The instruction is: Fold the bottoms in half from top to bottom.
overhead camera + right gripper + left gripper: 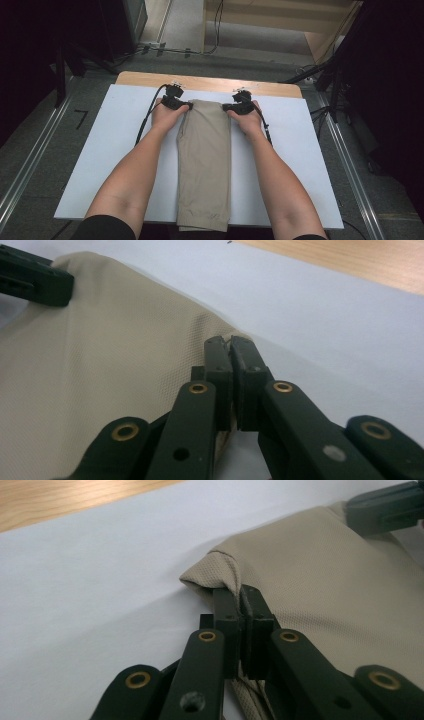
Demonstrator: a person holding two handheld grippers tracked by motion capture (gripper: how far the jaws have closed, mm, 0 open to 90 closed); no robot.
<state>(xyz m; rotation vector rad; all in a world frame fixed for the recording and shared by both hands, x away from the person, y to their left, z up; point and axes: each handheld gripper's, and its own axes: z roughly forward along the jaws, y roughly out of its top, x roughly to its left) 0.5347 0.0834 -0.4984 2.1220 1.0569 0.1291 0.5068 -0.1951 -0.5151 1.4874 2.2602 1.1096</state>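
Observation:
A beige folded garment (204,160) lies lengthwise down the middle of the white board (115,140), its near end hanging over the front edge. My left gripper (187,105) is at the garment's far left corner. In the left gripper view the jaws (243,600) are shut on the hem of the cloth (325,580). My right gripper (225,106) is at the far right corner, and its jaws (230,347) are pinched on the edge of the fabric (100,365). Each gripper view shows the other gripper (385,505) (30,282) across the cloth.
The white board rests on a wooden table whose far edge (150,79) shows beyond the grippers. Cables (165,50) run over the floor behind. Dark stands (330,80) rise at the right and metal rails (30,165) flank the table.

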